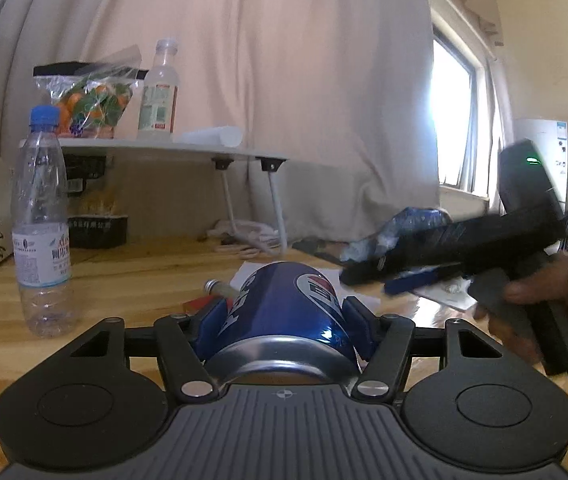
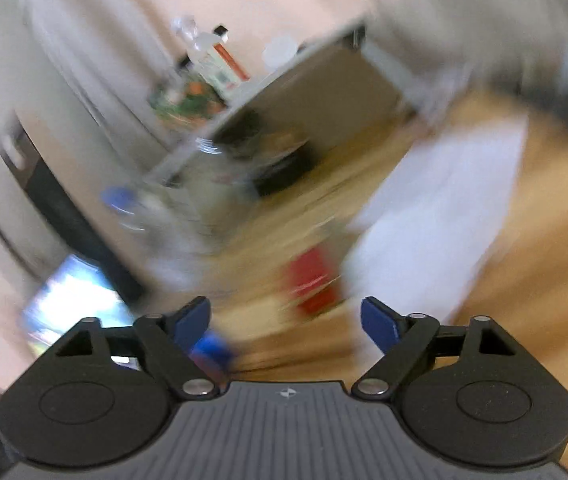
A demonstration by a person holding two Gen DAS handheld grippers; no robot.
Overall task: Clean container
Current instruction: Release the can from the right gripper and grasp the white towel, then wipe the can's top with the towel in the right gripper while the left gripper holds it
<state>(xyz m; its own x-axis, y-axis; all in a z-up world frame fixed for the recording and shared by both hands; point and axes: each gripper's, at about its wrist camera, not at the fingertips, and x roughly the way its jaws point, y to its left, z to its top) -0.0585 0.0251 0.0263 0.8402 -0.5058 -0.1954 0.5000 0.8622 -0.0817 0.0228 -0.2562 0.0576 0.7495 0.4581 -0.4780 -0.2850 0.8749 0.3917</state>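
My left gripper (image 1: 284, 316) is shut on a blue Pepsi can (image 1: 284, 312), held on its side between the blue pads, its silver end toward the camera, above the wooden table (image 1: 124, 276). My right gripper (image 2: 286, 320) is open and empty in its own blurred, tilted view, above the table (image 2: 524, 280). It also shows in the left wrist view (image 1: 372, 272), at the right of the can, held by a hand (image 1: 544, 292), pointing left over white paper (image 1: 444, 296).
A clear water bottle (image 1: 42, 224) with a blue cap stands at the left. A small bottle neck (image 1: 218, 286) lies behind the can. A white folding stand (image 1: 172, 148) holds a bottle and a snack bag. A white sheet (image 2: 444, 216) and something red (image 2: 312, 280) lie ahead.
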